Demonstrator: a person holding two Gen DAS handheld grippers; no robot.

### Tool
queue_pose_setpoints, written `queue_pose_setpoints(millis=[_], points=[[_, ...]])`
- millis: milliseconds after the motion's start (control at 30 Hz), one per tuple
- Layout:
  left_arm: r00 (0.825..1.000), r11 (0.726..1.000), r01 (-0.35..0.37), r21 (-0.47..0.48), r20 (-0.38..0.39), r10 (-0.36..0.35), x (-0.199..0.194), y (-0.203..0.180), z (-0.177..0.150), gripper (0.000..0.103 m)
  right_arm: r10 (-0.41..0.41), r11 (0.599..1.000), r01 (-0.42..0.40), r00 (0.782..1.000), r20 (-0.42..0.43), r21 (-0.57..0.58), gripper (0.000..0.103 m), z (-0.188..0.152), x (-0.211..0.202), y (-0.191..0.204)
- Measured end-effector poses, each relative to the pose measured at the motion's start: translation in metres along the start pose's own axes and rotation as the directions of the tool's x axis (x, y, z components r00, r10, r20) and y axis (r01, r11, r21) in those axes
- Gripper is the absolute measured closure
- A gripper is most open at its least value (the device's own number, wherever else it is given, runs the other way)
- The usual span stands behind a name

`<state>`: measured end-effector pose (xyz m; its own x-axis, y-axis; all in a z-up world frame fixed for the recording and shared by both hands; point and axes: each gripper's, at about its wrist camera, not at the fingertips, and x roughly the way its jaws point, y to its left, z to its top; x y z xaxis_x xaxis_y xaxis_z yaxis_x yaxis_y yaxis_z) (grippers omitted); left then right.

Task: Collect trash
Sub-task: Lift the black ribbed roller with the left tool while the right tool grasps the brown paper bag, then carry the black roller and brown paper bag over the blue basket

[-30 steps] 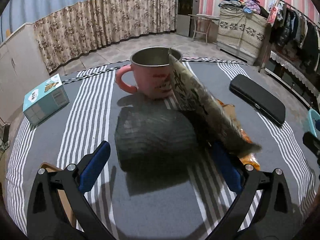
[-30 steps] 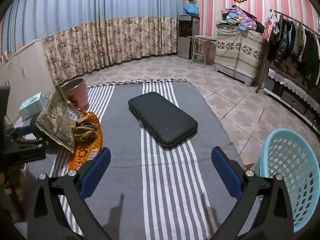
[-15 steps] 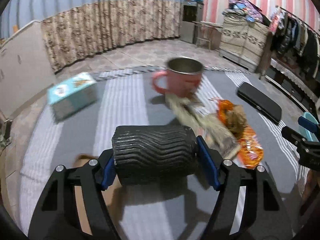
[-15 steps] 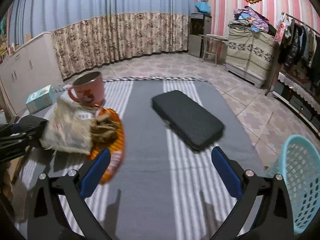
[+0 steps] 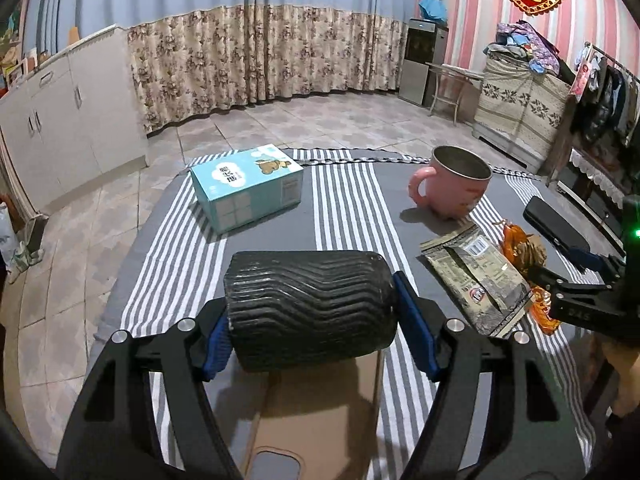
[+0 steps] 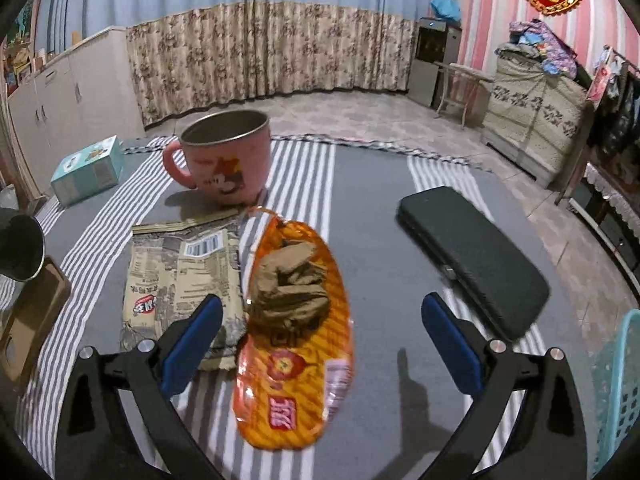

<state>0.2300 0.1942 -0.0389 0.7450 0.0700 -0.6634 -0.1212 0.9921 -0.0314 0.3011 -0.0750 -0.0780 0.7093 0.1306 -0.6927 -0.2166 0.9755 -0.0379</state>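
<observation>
Your left gripper is pinching a black ridged cup on its side, one blue pad on each end, lifted over a brown cardboard piece on the striped cloth. The cup looks light and thin, so it may bend or pop out if you squeeze hard. Hold it gently by the ends.

Your right gripper has wide jaws that are closing a little, with nothing pinched yet. Below it lies the orange snack wrapper with a crumpled brown paper wad on top. The tan seed packet lies flat just beside it, touching its edge. These are thin, slippery and floppy. Grab the wrapper where it puffs up, or the wad may roll off.

The pink mug, tissue box and black case look like things to keep. The blue basket waits at the right edge.
</observation>
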Motion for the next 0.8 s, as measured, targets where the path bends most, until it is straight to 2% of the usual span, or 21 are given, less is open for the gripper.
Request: queue_pose_setpoints(millis=[33,133,200,333,467,633,800], points=[[1.0,1.0,-0.005,0.004,0.004,0.005,0.001,0.0,0.001,0.034,0.003,1.0,-0.003,1.0,-0.002,-0.011,0.023,0.0,0.001,0.003],[1.0,1.0,-0.002,0.001,0.005,0.002,0.004,-0.002,0.002,0.034,0.037,0.998,-0.038,0.999,-0.026,-0.048,0.049,0.002,0.006,0.012],[1.0,1.0,-0.003,0.004,0.001,0.003,0.006,-0.004,0.002,0.034,0.056,0.996,-0.058,0.998,-0.025,-0.065,0.059,0.001,0.006,0.015],[1.0,0.999,-0.018,0.043,0.007,0.018,0.005,-0.02,0.005,0.034,0.065,0.996,-0.063,0.997,0.035,-0.06,0.059,0.004,-0.011,0.011],[1.0,0.999,-0.002,0.052,0.024,0.001,-0.005,-0.038,0.012,0.034,0.057,0.998,-0.055,0.993,0.103,-0.022,0.059,0.009,-0.04,-0.012],[0.997,0.996,0.029,0.079,0.066,-0.034,-0.024,-0.074,0.022,0.034,0.016,0.997,-0.027,0.988,0.156,0.071,0.059,0.004,-0.088,-0.072],[0.99,0.987,0.071,0.146,0.113,-0.088,-0.044,-0.129,0.031,0.034,-0.078,0.986,0.047,0.978,0.192,0.161,0.059,-0.018,-0.138,-0.136]])
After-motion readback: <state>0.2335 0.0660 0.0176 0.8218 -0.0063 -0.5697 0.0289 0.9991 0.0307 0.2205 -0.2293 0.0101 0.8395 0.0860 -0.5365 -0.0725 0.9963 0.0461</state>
